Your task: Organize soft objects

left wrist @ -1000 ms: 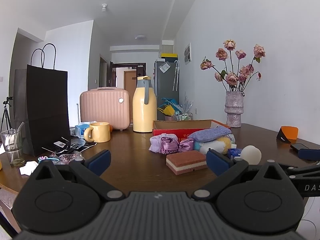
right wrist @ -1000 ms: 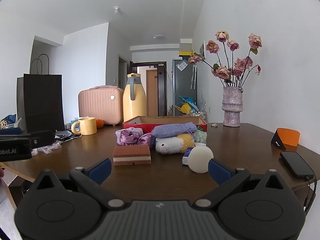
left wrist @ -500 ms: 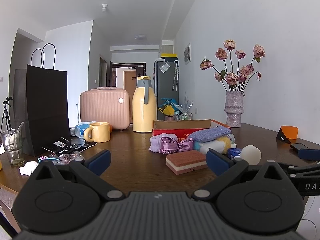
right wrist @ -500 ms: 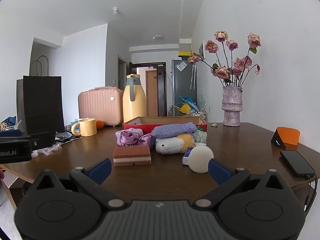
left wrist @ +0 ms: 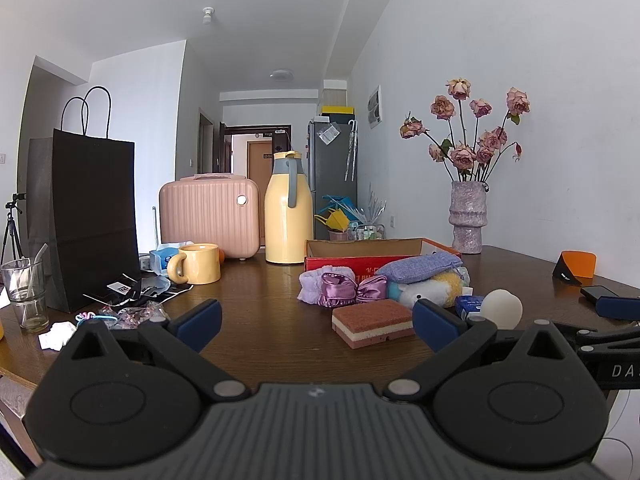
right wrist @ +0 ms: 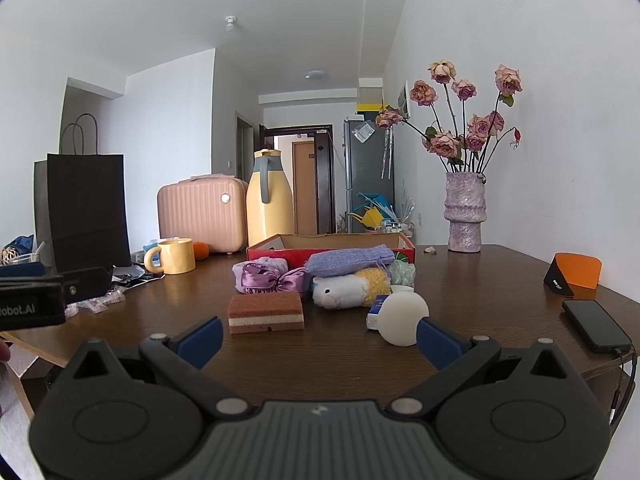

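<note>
Both hand-held grippers, left (left wrist: 316, 318) and right (right wrist: 318, 338), hover spread and empty before soft objects heaped ahead; the round sponge ball (right wrist: 403, 318) by the right one's tip could roll off the table (right wrist: 500, 280) if nudged.

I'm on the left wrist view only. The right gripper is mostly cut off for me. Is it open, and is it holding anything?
Observer: The right gripper is open and holds nothing.
Operator: Which object is closest to it?
Observer: The ball, just ahead on its right side.
Operator: The phone is half hidden for me. How does it lie?
Observer: The phone lies flat near the table edge, with a cable plugged into its near end.
</note>
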